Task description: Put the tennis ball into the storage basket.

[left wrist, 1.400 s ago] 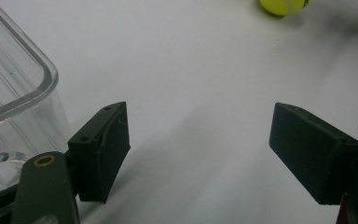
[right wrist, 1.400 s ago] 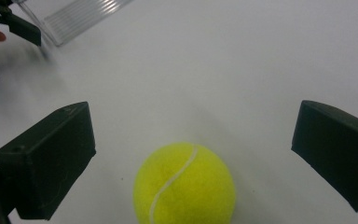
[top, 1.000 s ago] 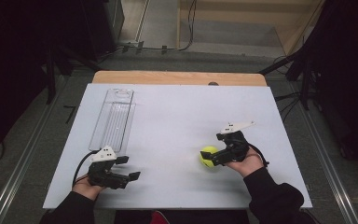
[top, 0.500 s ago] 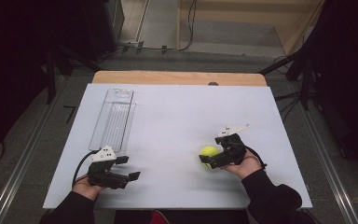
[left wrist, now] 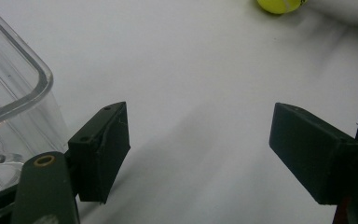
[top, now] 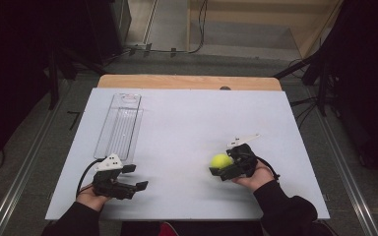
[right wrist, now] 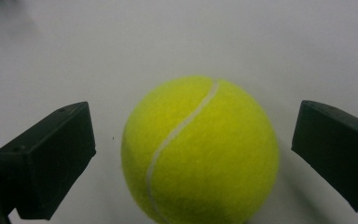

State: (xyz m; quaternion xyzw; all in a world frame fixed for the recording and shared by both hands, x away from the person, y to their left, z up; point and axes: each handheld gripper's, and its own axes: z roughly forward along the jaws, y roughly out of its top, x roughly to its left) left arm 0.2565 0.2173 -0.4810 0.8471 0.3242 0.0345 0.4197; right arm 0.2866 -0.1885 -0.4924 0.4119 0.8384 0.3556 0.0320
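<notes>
Your right gripper (right wrist: pixel 193 154) stands spread around the tennis ball (right wrist: pixel 200 151) at the table's (top: pixel 187 123) four o'clock; it's light, fuzzy, springy, so pinch across its widest middle.

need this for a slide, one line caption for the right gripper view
Open right gripper straddling a yellow tennis ball on the white table, jaws clear of it on both sides.

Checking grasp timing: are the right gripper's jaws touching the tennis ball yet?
Apart. In the right gripper view the tennis ball sits between the right gripper's open jaws, with white table showing in a gap on each side.
</notes>
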